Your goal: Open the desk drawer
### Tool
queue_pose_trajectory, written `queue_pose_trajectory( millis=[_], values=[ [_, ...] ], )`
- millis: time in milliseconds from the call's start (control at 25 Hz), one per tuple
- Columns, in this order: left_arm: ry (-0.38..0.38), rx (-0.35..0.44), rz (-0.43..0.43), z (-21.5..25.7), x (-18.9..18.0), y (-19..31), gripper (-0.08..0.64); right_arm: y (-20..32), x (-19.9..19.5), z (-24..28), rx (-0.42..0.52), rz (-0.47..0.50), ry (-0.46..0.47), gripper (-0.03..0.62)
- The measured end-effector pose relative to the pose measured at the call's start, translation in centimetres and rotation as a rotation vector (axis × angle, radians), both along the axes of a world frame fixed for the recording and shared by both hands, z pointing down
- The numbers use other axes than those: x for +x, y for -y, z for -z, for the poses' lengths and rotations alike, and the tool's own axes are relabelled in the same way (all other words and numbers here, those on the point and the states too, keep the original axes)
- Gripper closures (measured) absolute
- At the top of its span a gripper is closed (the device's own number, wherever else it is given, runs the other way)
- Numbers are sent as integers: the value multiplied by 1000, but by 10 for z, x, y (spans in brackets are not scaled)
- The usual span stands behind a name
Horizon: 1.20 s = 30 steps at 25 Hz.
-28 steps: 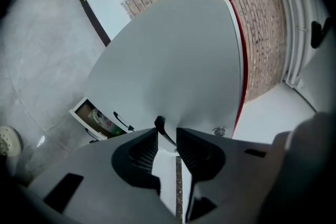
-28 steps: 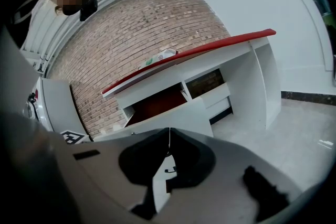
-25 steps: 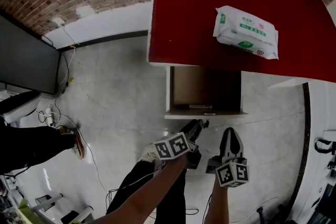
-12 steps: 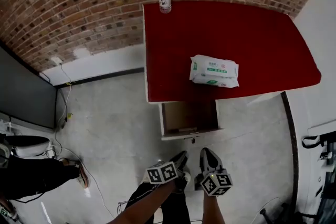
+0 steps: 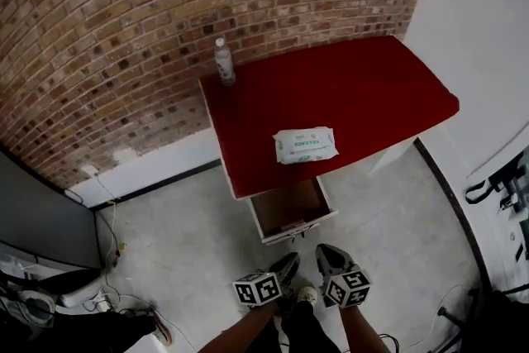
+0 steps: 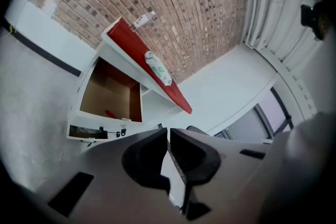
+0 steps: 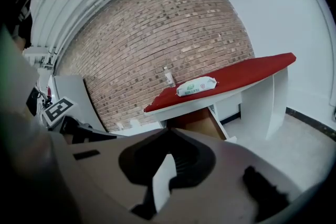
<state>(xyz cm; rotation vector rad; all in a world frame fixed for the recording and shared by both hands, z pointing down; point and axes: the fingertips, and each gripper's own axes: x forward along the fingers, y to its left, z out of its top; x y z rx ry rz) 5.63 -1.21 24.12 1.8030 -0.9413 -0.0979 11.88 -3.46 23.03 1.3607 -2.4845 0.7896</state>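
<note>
**One drawer open, two grippers clear of it**

We see one white desk with a red top against the brick wall. Its single white drawer with a brown inside stands pulled out below the top's front edge, over the pale floor. One small red item lies inside it.

Two things sit on the top. One clear plastic bottle stands upright at the back corner. One white-and-green soft pack of wipes lies flat near the front.

We hold two grippers, both clear of the drawer. The left gripper has just been closing its jaws, which stand almost together with nothing between them. The right gripper is clenched too, and empty.
</note>
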Motion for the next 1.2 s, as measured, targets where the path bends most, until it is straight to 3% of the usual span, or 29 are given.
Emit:
queue_pose_trajectory(
  millis=[200, 280, 480, 640, 840, 1000, 1200],
  values=[
    [41, 111, -127, 43, 1, -30, 535, -16, -12, 49, 55, 38, -12, 578],
    [74, 190, -184, 65, 3, -38, 535, -19, -18, 69, 68, 44, 7, 578],
    [202, 398, -252, 111, 0, -44, 535, -31, -25, 103, 84, 34, -47, 578],
    [334, 508, -206, 128, -7, -26, 534, -21, -19, 121, 112, -88, 20, 578],
    [460, 606, -113, 149, -23, -3, 534, -14, -28, 135, 174, -95, 15, 580],
    [525, 591, -44, 148, -39, 2, 534, -21, -38, 133, 157, -60, 27, 580],
    [552, 580, -44, 140, -44, -3, 534, -19, -33, 129, 151, -56, 21, 580]
  ],
)
